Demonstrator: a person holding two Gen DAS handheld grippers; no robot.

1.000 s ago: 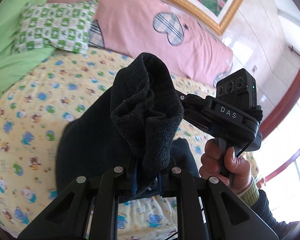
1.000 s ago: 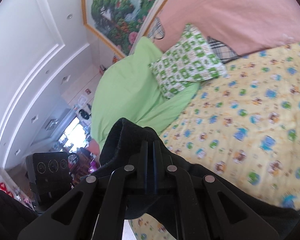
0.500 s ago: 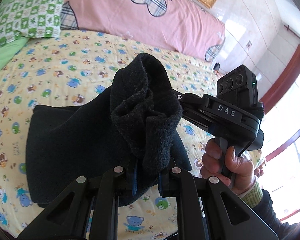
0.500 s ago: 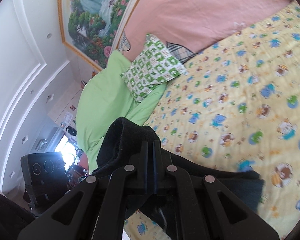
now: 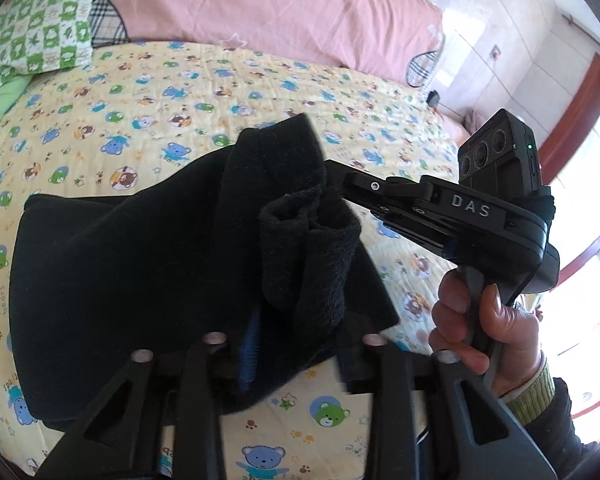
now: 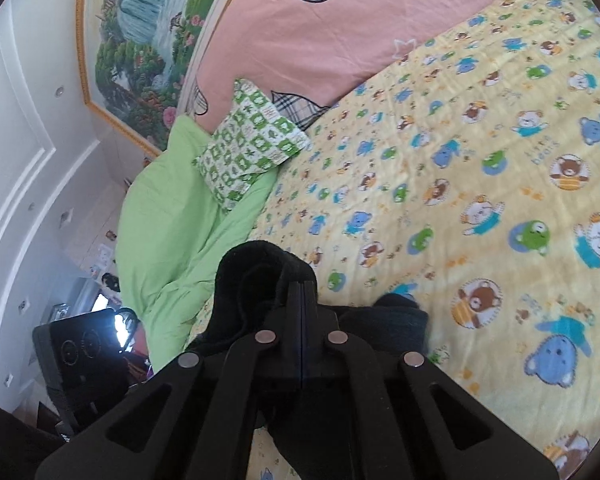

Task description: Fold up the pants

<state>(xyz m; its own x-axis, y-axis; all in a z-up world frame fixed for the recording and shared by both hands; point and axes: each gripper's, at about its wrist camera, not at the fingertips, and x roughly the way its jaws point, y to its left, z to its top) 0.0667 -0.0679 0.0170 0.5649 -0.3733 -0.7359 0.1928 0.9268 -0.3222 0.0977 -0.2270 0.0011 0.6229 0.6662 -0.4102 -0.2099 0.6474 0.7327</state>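
The black fleece pants [image 5: 140,264] lie folded on the yellow bear-print bed sheet [image 5: 180,92]. My left gripper [image 5: 296,332] has its jaws spread wide, and a bunched end of the pants [image 5: 312,248] droops loose between the fingers. My right gripper shows from the side in the left wrist view [image 5: 340,184], held by a hand [image 5: 480,320], its tips at the same bunch. In the right wrist view my right gripper [image 6: 302,292] is shut on a fold of the pants [image 6: 256,276].
A pink quilt with plaid hearts [image 5: 268,4] lies along the head of the bed. A green checked pillow [image 6: 252,140] rests on a green blanket [image 6: 168,216]. A window with a red frame [image 5: 580,208] is on the right.
Both grippers have come down toward the bed with the pants' end. My left gripper's jaws have opened and the bunched fabric has sagged from upright.
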